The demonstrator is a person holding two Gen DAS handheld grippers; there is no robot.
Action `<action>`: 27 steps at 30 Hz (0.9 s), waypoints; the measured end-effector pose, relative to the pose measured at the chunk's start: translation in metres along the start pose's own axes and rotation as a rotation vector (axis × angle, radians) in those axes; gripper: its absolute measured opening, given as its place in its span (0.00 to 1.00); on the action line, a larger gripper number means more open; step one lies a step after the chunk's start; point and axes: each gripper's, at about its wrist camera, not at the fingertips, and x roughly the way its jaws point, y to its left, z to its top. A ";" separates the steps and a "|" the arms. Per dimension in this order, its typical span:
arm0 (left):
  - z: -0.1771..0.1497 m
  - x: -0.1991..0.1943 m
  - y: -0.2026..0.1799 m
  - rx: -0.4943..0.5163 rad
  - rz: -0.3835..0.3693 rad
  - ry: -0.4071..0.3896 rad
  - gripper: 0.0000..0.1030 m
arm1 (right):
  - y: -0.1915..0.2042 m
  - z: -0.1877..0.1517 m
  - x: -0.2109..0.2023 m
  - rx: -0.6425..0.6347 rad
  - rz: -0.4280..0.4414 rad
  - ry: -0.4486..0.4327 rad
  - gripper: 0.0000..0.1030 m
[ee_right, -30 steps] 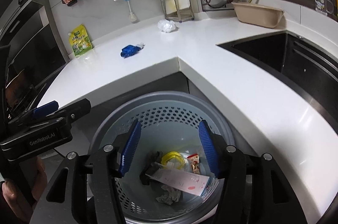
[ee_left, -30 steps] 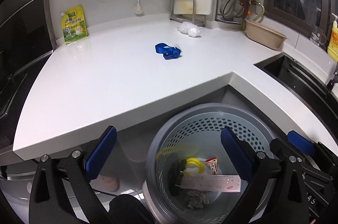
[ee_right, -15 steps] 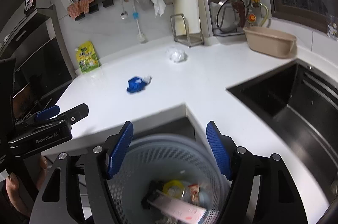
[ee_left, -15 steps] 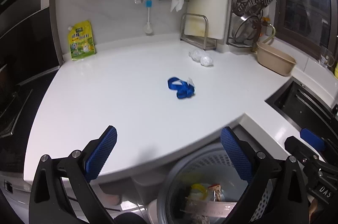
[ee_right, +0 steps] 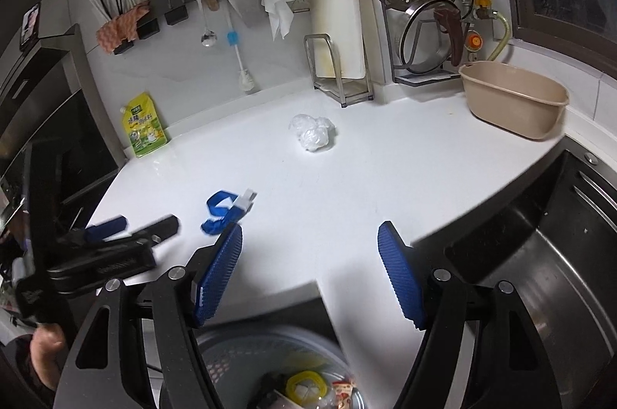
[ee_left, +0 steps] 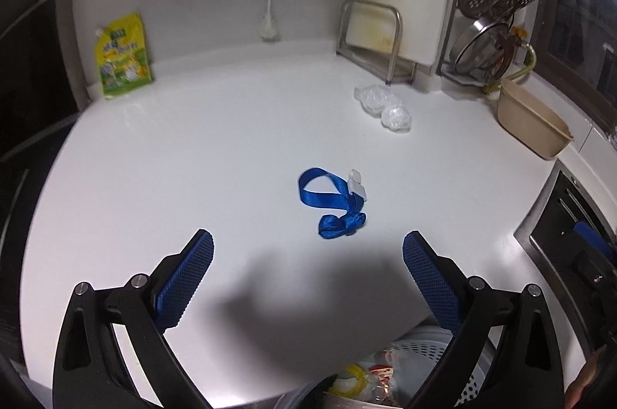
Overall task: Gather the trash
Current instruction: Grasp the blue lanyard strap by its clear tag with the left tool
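The left claw (ee_left: 308, 279) is held above the front part of the white stone desk (ee_left: 216, 146), with its two blue-padded fingers (ee_left: 185, 279) spread wide and nothing between them. The right claw (ee_right: 310, 276) is held over the front edge of the same desk, near the dark sink basin (ee_right: 540, 278). Its jaws have just been opening; they are now set apart and nothing is gripped.

A crumpled blue fabric ribbon with a small white clip (ee_left: 333, 202) is lying flat on the desk, just beyond the left claw's fingertips and slightly toward its right finger. In the right wrist view the same ribbon (ee_right: 225, 212) is seen to the left, just beyond the tip of the left-hand finger. A ball of clear crumpled plastic film (ee_right: 312, 133) is resting farther back on the desk, near the metal cutting-board stand (ee_right: 335, 73) and well apart from the ribbon.

A grey perforated plastic waste basket (ee_right: 246, 359) is located below the desk edge. A yellow ring and small wrappers are visible inside it.

A yellow-green stand-up pouch (ee_left: 123, 56) is leaning against the back wall. A beige plastic tub (ee_right: 515, 98) is standing on the desk beside the sink.
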 end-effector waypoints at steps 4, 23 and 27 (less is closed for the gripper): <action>0.008 0.035 -0.005 -0.007 0.020 0.078 0.94 | -0.005 0.013 0.011 -0.008 -0.002 0.003 0.68; 0.028 0.102 -0.017 0.033 0.060 0.196 0.63 | -0.020 0.053 0.079 -0.013 -0.001 0.051 0.68; 0.033 0.102 -0.016 0.041 0.026 0.179 0.28 | -0.019 0.059 0.101 -0.028 -0.006 0.080 0.68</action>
